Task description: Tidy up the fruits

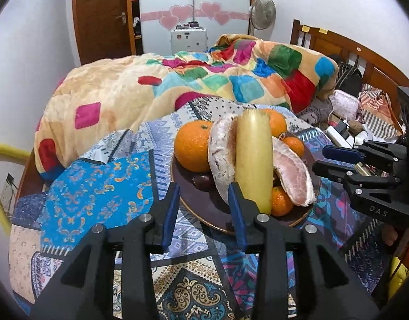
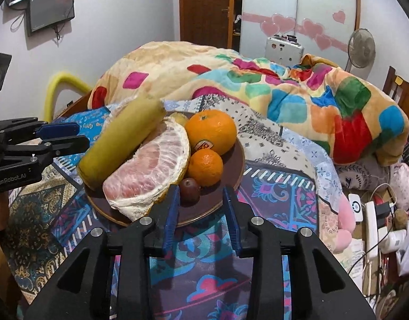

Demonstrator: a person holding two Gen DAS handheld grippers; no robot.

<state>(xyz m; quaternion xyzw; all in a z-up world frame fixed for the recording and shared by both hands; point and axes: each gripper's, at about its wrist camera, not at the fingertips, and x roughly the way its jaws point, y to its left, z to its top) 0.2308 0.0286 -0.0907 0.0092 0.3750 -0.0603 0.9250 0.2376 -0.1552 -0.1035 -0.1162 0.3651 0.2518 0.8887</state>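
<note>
Now the plate (image 1: 204,208) sits on a patterned cloth (image 1: 97,186) spread over the bed, with a colourful quilt (image 1: 177,80) heaped behind it. On the plate lie a long yellow fruit (image 1: 253,160), 2 peeled pomelo wedges, 1 (image 1: 220,154) on its left and 1 (image 1: 295,176) on its right in the left wrist view, and several oranges: a large one (image 1: 191,149) at the far left, another (image 1: 277,124) behind, and small ones (image 1: 280,202) near the front. A small dark fruit (image 2: 189,188) rests by the near rim in the right wrist view.

The left gripper (image 1: 203,200) hovers at the plate's near edge, jaws wide apart and holding nothing; its right finger sits just in front of the yellow fruit. The right gripper (image 2: 200,202) hangs over the opposite rim, jaws also wide and empty, the dark fruit just beyond its left finger.
</note>
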